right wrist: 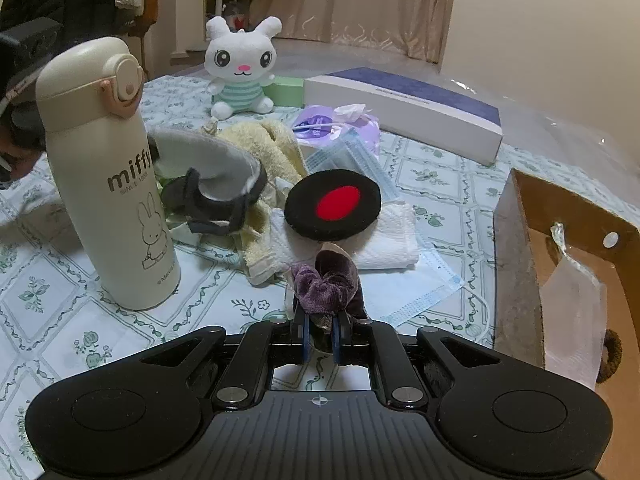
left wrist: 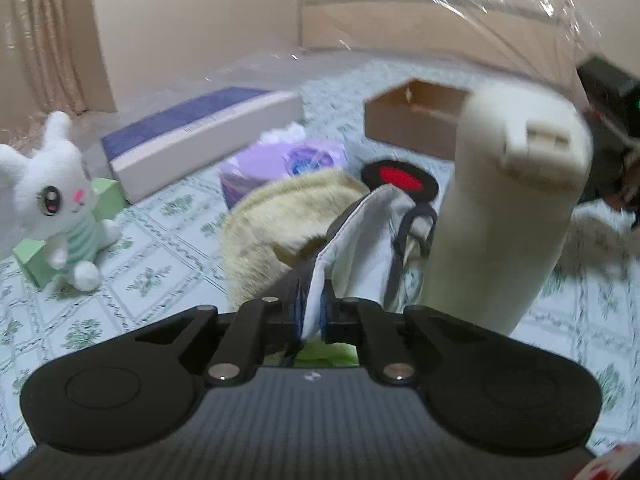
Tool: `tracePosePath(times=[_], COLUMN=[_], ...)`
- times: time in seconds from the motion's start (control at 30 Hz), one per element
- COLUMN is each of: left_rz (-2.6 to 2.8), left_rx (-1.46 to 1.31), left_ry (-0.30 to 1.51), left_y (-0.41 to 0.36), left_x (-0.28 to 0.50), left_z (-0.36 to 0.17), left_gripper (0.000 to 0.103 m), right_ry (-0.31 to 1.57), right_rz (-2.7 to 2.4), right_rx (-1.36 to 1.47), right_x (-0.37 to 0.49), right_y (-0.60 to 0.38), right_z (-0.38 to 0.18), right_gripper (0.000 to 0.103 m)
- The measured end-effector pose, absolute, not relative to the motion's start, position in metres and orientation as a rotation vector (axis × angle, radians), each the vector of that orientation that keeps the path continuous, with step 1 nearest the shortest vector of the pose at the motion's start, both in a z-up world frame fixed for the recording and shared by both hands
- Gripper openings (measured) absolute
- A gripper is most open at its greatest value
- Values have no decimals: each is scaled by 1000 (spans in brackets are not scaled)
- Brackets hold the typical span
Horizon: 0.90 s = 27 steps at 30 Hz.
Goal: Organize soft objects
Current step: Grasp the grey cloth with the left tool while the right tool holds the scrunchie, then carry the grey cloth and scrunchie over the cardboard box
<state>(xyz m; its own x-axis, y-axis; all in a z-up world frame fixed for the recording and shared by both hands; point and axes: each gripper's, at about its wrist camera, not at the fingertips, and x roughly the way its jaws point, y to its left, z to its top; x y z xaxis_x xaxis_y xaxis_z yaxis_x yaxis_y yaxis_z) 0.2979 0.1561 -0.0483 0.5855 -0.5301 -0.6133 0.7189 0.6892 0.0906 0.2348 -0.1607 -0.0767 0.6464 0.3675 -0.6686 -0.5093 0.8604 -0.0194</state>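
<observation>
My left gripper (left wrist: 314, 314) is shut on a grey-and-white fabric piece with dark straps (left wrist: 360, 240), lifted over a yellow towel (left wrist: 260, 220). From the right wrist view the same fabric piece (right wrist: 212, 168) hangs beside the cream bottle (right wrist: 108, 176), above the yellow towel (right wrist: 266, 140). My right gripper (right wrist: 320, 338) is shut on a purple velvet scrunchie (right wrist: 326, 280), low over the tablecloth. A black round pad with a red centre (right wrist: 334, 204) lies on a folded white cloth (right wrist: 394, 244). A white plush rabbit (right wrist: 240, 68) sits at the back.
The cream bottle (left wrist: 500, 208) stands close on my left gripper's right. An open cardboard box (right wrist: 568, 240) holds a plastic bag and a brown hair tie (right wrist: 610, 356). A long white-and-blue box (right wrist: 400, 100), purple tissue pack (right wrist: 332, 124), blue face masks (right wrist: 420, 292) and green box (right wrist: 286, 92) share the table.
</observation>
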Motion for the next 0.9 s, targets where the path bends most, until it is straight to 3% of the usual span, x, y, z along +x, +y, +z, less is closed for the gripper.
tracePosePath(times=[0.9], left_rz=[-45], left_rx=[-12], left_ry=[553], left_y=[211], left_x=[168], left_z=[39], left_gripper=[4], right_ry=[653], right_rz=[469], right_rx=[-149], right_x=[178], right_y=[-179], right_z=[-35], right_gripper=[10])
